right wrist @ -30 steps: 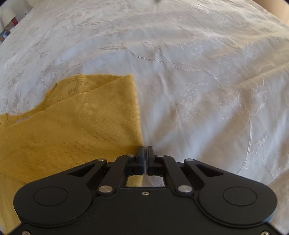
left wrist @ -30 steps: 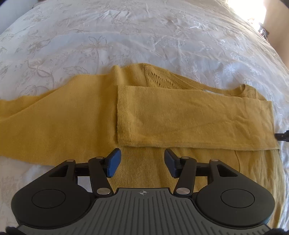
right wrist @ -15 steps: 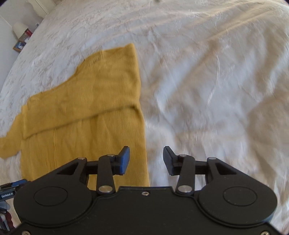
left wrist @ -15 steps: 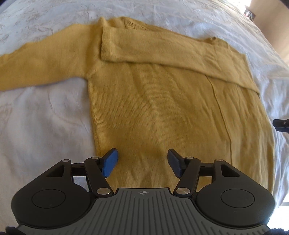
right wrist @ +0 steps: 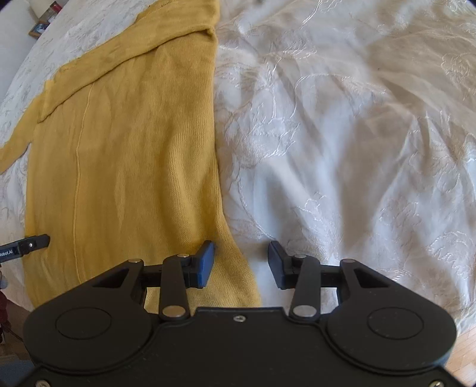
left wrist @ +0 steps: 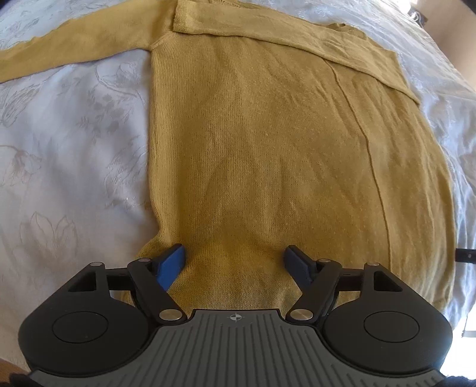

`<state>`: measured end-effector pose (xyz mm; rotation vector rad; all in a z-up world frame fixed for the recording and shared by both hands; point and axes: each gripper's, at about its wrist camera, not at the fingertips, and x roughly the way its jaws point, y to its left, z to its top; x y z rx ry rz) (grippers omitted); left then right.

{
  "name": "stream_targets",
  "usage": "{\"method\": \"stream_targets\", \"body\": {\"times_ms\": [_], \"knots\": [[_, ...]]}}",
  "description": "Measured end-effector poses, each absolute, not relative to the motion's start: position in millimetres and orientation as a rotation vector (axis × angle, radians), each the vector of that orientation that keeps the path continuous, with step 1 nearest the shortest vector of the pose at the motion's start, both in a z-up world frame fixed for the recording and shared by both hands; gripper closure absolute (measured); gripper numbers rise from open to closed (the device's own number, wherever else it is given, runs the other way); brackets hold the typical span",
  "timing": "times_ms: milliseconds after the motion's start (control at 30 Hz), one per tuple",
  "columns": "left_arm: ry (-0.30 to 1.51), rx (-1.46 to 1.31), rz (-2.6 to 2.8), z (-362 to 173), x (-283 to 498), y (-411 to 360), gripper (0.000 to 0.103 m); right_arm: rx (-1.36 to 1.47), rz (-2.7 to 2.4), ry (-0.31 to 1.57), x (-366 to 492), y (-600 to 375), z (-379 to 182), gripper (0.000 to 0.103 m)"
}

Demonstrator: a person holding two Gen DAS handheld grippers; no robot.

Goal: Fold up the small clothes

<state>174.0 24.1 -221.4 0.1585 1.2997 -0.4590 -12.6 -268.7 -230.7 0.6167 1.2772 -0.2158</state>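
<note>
A mustard yellow knit sweater (left wrist: 267, 143) lies flat on a white bedspread (left wrist: 74, 148). One sleeve (left wrist: 285, 38) is folded across its chest, the other sleeve (left wrist: 74, 44) stretches out to the left. My left gripper (left wrist: 235, 265) is open and empty, over the sweater's bottom hem near its left corner. In the right wrist view the sweater (right wrist: 128, 148) fills the left half. My right gripper (right wrist: 241, 262) is open and empty, straddling the sweater's right edge at the hem. A tip of the left gripper (right wrist: 29, 244) shows at the far left there.
The white embroidered bedspread (right wrist: 342, 134) spreads wide to the right of the sweater. A wooden floor (right wrist: 464, 357) shows past the bed's near edge. Small items stand on a surface at the far left corner (right wrist: 41, 23).
Both grippers have pulled back from the folded sleeve to the sweater's bottom hem. My right gripper, shut at the sleeve fold a second ago, has opened and let go.
</note>
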Motion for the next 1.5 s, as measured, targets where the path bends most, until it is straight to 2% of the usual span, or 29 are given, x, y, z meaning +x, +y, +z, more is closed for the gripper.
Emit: {"method": "stream_targets", "body": {"times_ms": [167,233,300,433,567,600,633,667,700,800,867,900,933,1200,1267,1433,1500], "knots": [[1.293,0.228,-0.445,-229.9,166.3,9.8,0.017,0.552,-0.137,1.262,-10.7,-262.2,-234.8,0.054],[1.298,0.219,-0.442,-231.9,166.5,7.3,0.010,0.568,-0.116,1.252,-11.3,-263.3,-233.5,0.061],[1.297,0.199,-0.425,-234.0,166.3,7.6,0.008,0.588,-0.067,1.229,-16.9,-265.8,-227.2,0.092],[1.288,0.196,-0.405,-236.6,165.1,6.1,0.006,0.502,-0.090,1.179,-31.3,-266.8,-197.4,0.093],[1.269,0.206,-0.378,-238.9,160.5,-5.1,0.006,0.588,-0.195,1.223,-43.8,-291.9,-219.8,0.094],[1.261,0.212,-0.372,-237.2,157.6,-6.6,0.006,0.586,-0.197,1.232,-43.2,-292.6,-222.8,0.098],[1.253,0.216,-0.366,-234.9,154.9,-6.7,0.006,0.553,-0.196,1.238,-42.1,-291.7,-222.8,0.098],[1.245,0.213,-0.359,-234.4,151.6,-10.6,0.006,0.529,-0.195,1.229,-42.8,-290.7,-220.1,0.095],[1.241,0.203,-0.353,-232.8,147.0,-9.2,0.006,0.523,-0.191,1.218,-46.3,-291.9,-216.2,0.087],[1.239,0.178,-0.329,-231.5,129.4,-1.5,0.006,0.521,-0.137,1.146,-48.2,-286.5,-198.7,0.085],[1.255,0.156,-0.309,-235.1,117.3,4.5,0.006,0.502,-0.088,1.141,-46.0,-278.7,-195.6,0.064],[1.273,0.139,-0.294,-238.6,111.5,8.4,0.006,0.489,-0.068,1.146,-44.5,-274.4,-197.6,0.051],[1.288,0.127,-0.279,-242.6,106.2,11.2,0.006,0.473,-0.049,1.155,-43.0,-269.4,-201.5,0.048],[1.327,0.102,-0.243,-251.1,90.7,17.4,0.006,0.536,-0.108,1.295,-33.2,-273.0,-237.1,0.048],[1.311,0.068,-0.253,-241.9,93.8,21.7,0.007,0.513,-0.113,1.276,-30.8,-276.2,-228.4,0.044],[1.204,-0.004,-0.231,-210.3,101.3,43.6,0.007,0.465,-0.126,1.175,-23.1,-283.7,-196.3,0.023],[1.165,-0.045,-0.203,-199.2,110.6,56.8,0.006,0.440,-0.136,1.134,-12.0,-284.3,-183.8,0.021]]}}
